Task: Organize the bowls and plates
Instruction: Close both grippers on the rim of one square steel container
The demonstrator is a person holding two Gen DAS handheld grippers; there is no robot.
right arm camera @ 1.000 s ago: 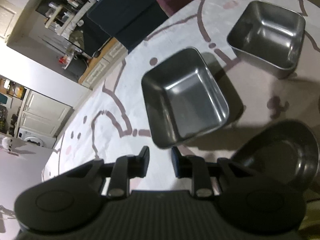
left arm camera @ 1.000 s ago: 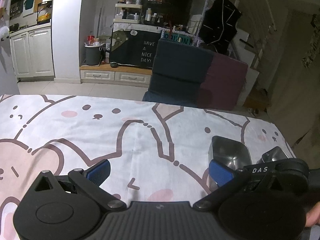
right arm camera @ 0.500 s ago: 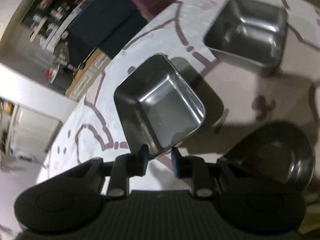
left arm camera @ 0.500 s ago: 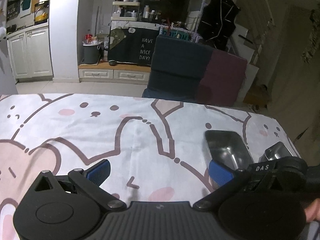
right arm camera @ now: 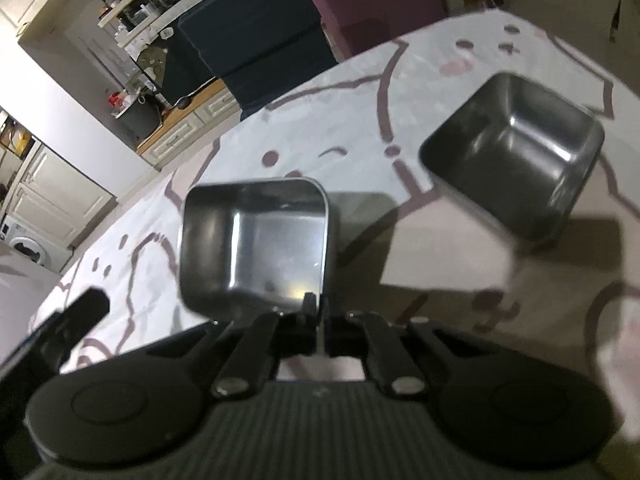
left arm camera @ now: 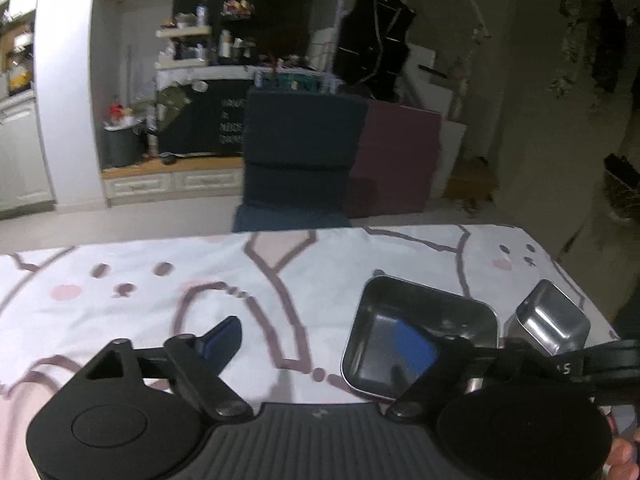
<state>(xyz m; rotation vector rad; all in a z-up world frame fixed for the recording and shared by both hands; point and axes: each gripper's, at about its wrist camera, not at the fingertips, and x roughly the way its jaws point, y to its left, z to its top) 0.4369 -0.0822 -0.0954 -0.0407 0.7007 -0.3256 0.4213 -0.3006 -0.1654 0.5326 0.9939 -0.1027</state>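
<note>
A square steel bowl (right arm camera: 256, 248) sits near me on the cartoon tablecloth, tipped a little. My right gripper (right arm camera: 316, 308) is shut on its near wall at the right corner. A second, deeper steel bowl (right arm camera: 516, 160) stands apart at the far right. In the left wrist view the same square bowl (left arm camera: 420, 332) is at the lower right, with the deeper bowl (left arm camera: 552, 320) beside it. My left gripper (left arm camera: 322, 340) has its jaws closing. Its right blue pad (left arm camera: 416, 346) hangs over the bowl's inside and its left pad (left arm camera: 228, 336) is over bare cloth. The bowl's left wall lies between them, untouched.
The white and pink tablecloth (left arm camera: 160, 288) covers the table, whose far edge runs behind the bowls. A dark blue chair (left arm camera: 296, 168) stands behind that edge. A person's hand (left arm camera: 624, 456) shows at the lower right corner. Kitchen cabinets and shelves fill the background.
My right gripper has closed on the near wall of the square bowl, which has turned. My left gripper has swung right toward that bowl with narrower jaws. The round dark bowl has left the right view.
</note>
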